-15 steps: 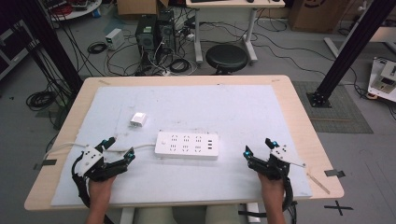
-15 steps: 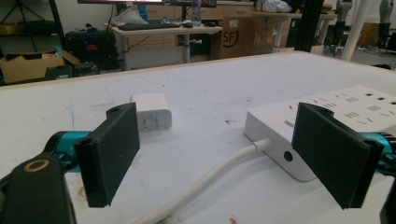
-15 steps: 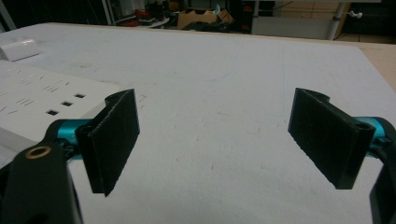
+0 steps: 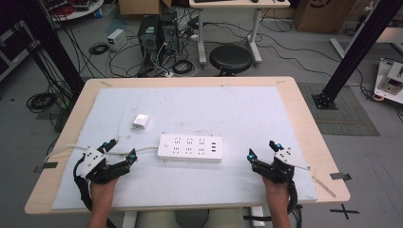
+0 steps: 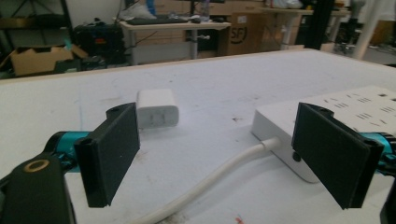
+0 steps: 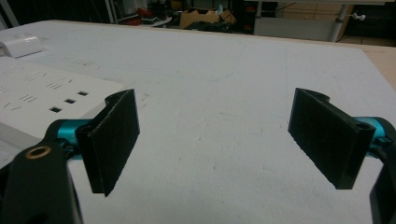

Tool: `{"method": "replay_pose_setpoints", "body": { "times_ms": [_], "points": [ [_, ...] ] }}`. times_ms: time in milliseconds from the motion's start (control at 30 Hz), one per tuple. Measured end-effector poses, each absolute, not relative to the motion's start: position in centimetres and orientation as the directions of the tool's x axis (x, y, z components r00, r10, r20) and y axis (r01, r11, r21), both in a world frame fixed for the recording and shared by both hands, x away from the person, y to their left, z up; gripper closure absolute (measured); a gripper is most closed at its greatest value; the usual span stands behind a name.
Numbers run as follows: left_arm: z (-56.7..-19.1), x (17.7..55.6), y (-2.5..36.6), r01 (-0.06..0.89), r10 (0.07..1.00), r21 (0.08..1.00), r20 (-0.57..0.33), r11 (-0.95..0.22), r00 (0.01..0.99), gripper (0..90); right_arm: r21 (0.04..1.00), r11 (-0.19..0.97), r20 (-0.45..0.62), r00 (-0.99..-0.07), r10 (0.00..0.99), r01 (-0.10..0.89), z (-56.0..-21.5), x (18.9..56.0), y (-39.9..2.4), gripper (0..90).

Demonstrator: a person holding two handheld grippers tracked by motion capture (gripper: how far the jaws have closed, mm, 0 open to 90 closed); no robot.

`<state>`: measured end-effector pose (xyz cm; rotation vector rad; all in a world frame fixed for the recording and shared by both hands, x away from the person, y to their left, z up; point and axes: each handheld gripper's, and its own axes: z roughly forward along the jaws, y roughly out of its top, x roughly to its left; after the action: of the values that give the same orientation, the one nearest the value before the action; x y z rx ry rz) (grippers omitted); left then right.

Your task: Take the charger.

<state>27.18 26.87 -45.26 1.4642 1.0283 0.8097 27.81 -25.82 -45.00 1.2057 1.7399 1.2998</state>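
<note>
Both claws spread wide, empty: left claw [image 4: 121,151], right claw [image 4: 263,149]. Charger [image 4: 140,121] loose on counter [image 4: 190,80], apart from power strip [image 4: 191,147]. Nothing plugged in yet.

A power strip [image 4: 190,147] is laid near the middle of the table [image 4: 304,118], toward the near edge. Its cable [image 4: 142,151] is led off to the left. A charger [image 4: 140,121] is set behind and to the left of the strip, apart from it. The left gripper [image 4: 121,153] is held left of the strip, over the cable; the right gripper [image 4: 262,152] is held right of it.
</note>
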Motion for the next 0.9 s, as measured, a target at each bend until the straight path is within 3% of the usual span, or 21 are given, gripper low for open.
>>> {"method": "replay_pose_setpoints", "body": {
  "times_ms": [200, 367, 500, 900],
  "points": [
    [-44.5, 27.9, 27.2, 0.224, 0.943, 0.973, -0.124, 0.054, 0.31, 15.2, 0.953, 0.088, 0.028, -0.37, 0.929, 0.291, -45.0, 27.8, -25.8, 16.9],
    [-41.4, 29.5, 26.9, 0.239, 0.943, 0.971, -0.077, -0.003, 0.323, 15.2, 0.953, 0.087, 0.028, -0.371, 0.928, 0.291, -45.0, 27.8, -25.8, 16.9],
    [-38.0, 32.3, 26.3, 0.317, 0.946, 0.947, -0.057, -0.05, 0.318, 15.2, 0.952, 0.092, 0.025, -0.372, 0.928, 0.292, -45.0, 27.9, -25.8, 16.9],
    [-34.6, 35.9, 24.9, 0.317, 0.943, 0.946, -0.041, -0.071, 0.331, 15.3, 0.954, 0.096, 0.019, -0.377, 0.926, 0.284, -45.0, 27.8, -25.8, 16.9]
  ]
}}
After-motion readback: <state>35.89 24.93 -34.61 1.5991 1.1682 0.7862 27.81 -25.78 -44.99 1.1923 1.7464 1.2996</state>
